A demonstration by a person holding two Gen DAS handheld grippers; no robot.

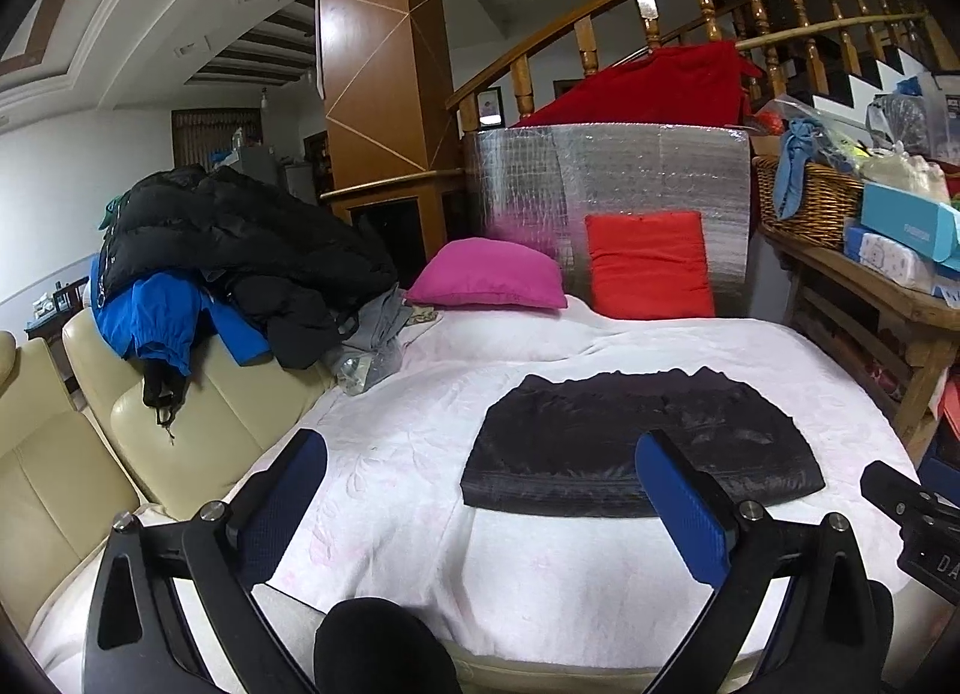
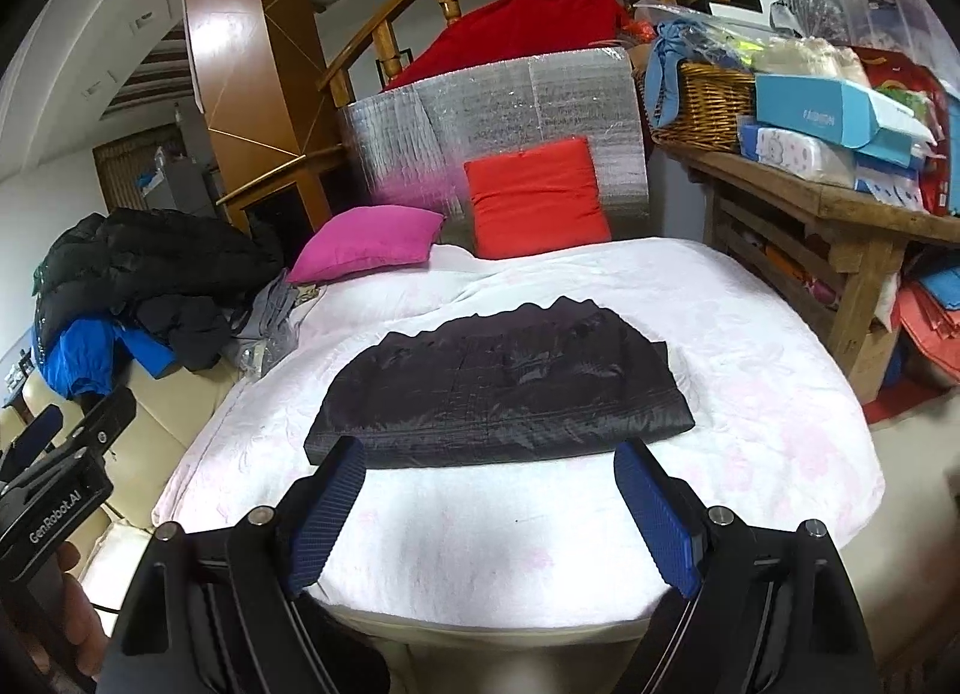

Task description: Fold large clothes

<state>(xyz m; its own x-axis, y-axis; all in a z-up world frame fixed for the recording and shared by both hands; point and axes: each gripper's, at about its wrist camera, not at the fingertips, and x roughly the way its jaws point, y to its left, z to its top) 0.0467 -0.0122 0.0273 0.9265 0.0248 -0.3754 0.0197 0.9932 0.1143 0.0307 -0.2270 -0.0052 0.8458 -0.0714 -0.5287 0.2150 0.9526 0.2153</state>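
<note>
Only your right view shows the left tool's branded body. Basket holds blue cloth. Both tools gape, empty, before the folded garment.

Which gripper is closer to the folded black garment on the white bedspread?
Right. The right gripper hovers open at the folded black garment's near edge, centred on it. The left gripper is open, offset toward its left end.

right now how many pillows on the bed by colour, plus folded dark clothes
pink pillow: 1
red pillow: 1
folded dark garment: 1
total: 3
</note>
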